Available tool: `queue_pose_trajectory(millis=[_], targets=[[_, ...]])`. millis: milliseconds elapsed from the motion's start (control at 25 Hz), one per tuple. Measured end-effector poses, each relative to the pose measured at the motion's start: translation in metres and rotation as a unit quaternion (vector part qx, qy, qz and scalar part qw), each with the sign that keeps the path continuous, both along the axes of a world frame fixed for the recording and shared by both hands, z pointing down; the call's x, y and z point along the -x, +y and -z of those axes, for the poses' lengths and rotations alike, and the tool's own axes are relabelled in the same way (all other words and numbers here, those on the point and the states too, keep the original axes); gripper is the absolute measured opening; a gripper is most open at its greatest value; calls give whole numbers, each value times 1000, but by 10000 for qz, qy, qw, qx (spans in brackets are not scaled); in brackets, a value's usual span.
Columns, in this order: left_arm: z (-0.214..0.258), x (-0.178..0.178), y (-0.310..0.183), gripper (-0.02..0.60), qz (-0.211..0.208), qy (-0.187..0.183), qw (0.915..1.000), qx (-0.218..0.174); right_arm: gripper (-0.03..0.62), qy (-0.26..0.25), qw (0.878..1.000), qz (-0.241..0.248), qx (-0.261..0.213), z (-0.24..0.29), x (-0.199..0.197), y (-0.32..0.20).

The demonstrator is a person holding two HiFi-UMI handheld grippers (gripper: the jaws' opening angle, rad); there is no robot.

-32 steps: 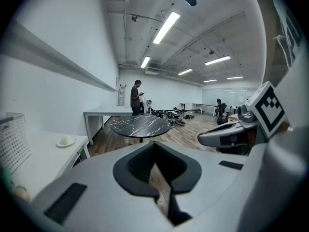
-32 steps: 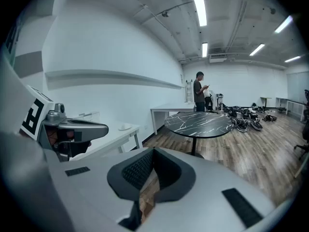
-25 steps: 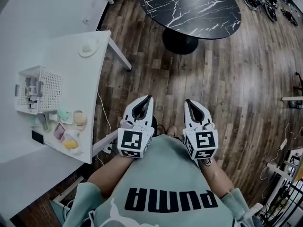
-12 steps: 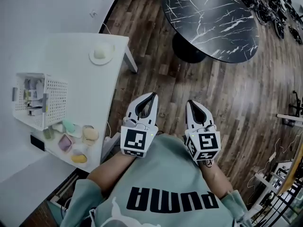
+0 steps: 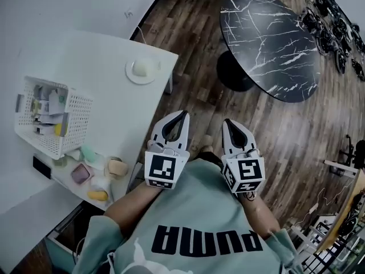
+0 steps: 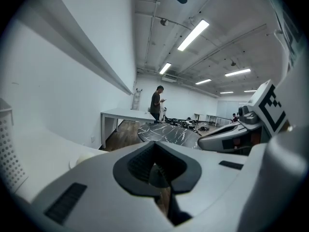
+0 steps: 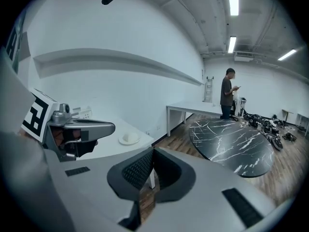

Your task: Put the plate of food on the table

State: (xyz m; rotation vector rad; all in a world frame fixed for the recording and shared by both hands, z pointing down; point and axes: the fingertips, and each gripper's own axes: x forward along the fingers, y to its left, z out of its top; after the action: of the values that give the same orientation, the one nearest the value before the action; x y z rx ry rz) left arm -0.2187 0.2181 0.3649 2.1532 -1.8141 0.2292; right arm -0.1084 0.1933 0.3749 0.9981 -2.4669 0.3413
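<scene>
A small white plate with a pale round piece of food (image 5: 142, 70) sits near the far corner of the white table (image 5: 102, 96). It also shows in the right gripper view as the plate (image 7: 129, 138) and faintly in the left gripper view as the plate (image 6: 85, 159). My left gripper (image 5: 182, 115) and right gripper (image 5: 226, 122) are held side by side over the wooden floor, close to my body and short of the plate. Both are shut with nothing between the jaws, as the left gripper (image 6: 154, 145) and right gripper (image 7: 153, 150) show in their own views.
A round black marble table (image 5: 274, 39) stands ahead to the right. On the white table are a white mesh basket (image 5: 48, 116) and several small pastel toy foods (image 5: 94, 173) near its front edge. A person (image 7: 228, 93) stands far off by another white table.
The head view has swung left: the white table, plate and marble table have slid rightward and downward in the picture. Both grippers stay shut in the same spot before my body.
</scene>
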Motion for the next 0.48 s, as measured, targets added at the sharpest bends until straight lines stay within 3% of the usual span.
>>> queue_pose_trajectory(millis=[480], targets=[[-6,52,-25,6,938,-141,9954,101,8,-120,9947,1018,110,-12,62,-46]])
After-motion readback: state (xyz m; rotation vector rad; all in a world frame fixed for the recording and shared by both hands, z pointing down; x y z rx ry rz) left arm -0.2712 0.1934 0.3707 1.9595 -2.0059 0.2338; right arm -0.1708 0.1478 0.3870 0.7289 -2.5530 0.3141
